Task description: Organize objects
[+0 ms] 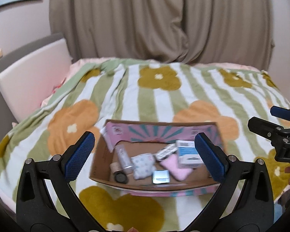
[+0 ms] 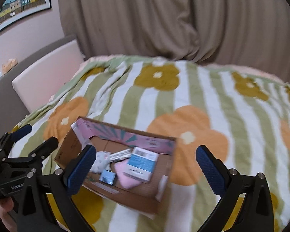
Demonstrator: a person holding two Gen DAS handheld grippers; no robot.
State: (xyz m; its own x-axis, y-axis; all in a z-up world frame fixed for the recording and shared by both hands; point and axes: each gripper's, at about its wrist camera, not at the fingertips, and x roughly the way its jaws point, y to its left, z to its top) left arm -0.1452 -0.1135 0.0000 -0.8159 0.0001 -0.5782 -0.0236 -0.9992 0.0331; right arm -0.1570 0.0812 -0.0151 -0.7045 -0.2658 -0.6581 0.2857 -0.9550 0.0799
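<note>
An open cardboard box with pink patterned flaps sits on the bed; it also shows in the right wrist view. Inside lie a white-and-blue carton, a pink pouch, a blister pack, a patterned white packet, a small square silver-blue box and a tube beside a dark round cap. My left gripper is open and empty above the box. My right gripper is open and empty over the box's right part.
The bed carries a green-and-white striped blanket with large flowers. A padded headboard stands at the left, beige curtains behind. The other gripper shows at the right edge of the left wrist view and at the left edge of the right wrist view.
</note>
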